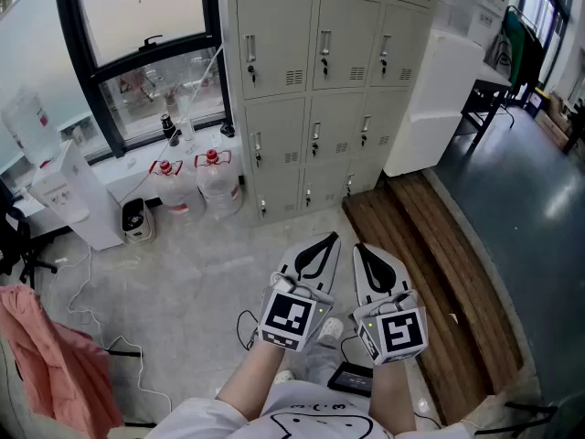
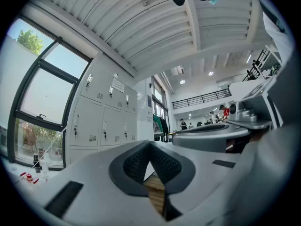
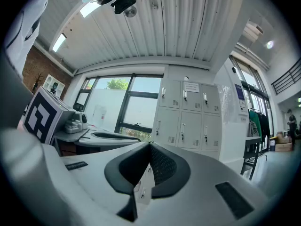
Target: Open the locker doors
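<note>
The grey lockers stand against the far wall with all visible doors closed, each with a small handle and key. They also appear in the left gripper view as lockers and in the right gripper view as lockers. My left gripper and right gripper are held side by side low in the head view, well short of the lockers and pointing toward them. Both are shut with nothing between the jaws, as the left gripper and right gripper show close up.
Two large water bottles and a white dispenser stand left of the lockers under the window. A white cabinet and a wooden platform are at right. Cables and a black device lie on the floor.
</note>
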Available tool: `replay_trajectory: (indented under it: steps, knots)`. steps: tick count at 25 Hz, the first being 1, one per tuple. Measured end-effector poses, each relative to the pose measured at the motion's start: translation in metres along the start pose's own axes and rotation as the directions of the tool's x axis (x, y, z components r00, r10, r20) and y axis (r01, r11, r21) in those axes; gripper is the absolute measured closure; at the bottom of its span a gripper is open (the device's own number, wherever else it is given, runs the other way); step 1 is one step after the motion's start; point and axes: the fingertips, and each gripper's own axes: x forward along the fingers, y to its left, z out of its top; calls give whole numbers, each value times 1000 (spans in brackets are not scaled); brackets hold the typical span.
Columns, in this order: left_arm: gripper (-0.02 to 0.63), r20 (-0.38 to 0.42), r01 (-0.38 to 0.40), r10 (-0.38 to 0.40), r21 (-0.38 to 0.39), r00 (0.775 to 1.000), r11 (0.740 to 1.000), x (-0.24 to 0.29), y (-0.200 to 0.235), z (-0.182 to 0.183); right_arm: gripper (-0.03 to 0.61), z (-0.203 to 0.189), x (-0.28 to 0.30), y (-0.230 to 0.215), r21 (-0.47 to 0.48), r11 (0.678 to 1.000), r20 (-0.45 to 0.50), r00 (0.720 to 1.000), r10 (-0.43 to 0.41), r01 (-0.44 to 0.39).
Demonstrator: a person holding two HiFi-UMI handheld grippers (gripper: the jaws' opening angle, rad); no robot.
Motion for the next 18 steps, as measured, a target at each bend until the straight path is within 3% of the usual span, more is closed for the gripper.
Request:
replay_trajectory:
  steps: [10,18]
  knots:
    - [617,-5,14,-14,14,1000,1000,20,-5,-3,561,-9,2,-18,8,1000,-10,1000,-12,12]
    - [617,-35,-3,4,10,999,1000,67,20,-16,561,-29,44,-53,67,998,-21,1000,9,-7]
